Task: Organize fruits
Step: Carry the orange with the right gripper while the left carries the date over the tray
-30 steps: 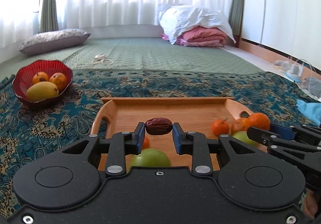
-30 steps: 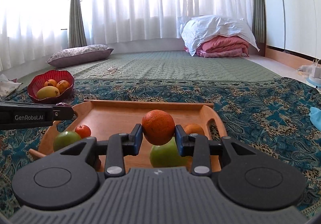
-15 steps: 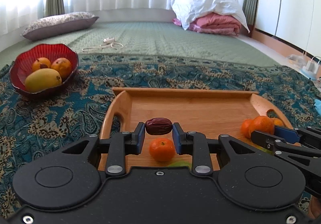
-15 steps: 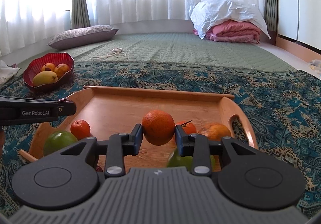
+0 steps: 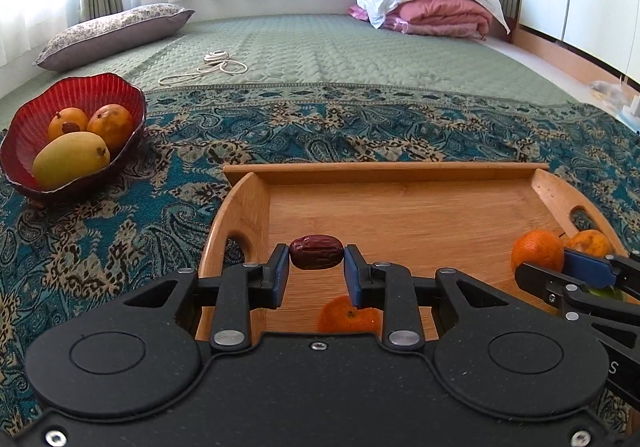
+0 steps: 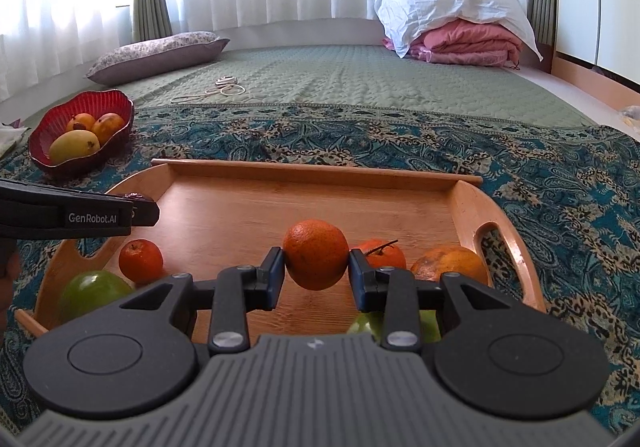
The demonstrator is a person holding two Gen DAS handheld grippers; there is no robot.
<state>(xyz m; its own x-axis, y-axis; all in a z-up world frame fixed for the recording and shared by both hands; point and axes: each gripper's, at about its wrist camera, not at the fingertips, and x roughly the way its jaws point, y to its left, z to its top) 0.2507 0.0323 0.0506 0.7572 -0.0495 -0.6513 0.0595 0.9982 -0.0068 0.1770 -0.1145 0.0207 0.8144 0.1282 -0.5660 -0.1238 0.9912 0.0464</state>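
Left gripper [image 5: 316, 271] is level above the wooden tray [image 5: 384, 169], pinching a dark red date [image 5: 316, 251] between its blue pads. Right gripper [image 6: 316, 273] sits at the left view's 3 o'clock, clamped on an orange [image 6: 315, 253] over the tray. Compared with a second ago, both have moved forward: the green apple [image 6: 94, 293] slipped under the left one, and the red bowl [image 5: 28, 127] at 10 o'clock looks nearer.
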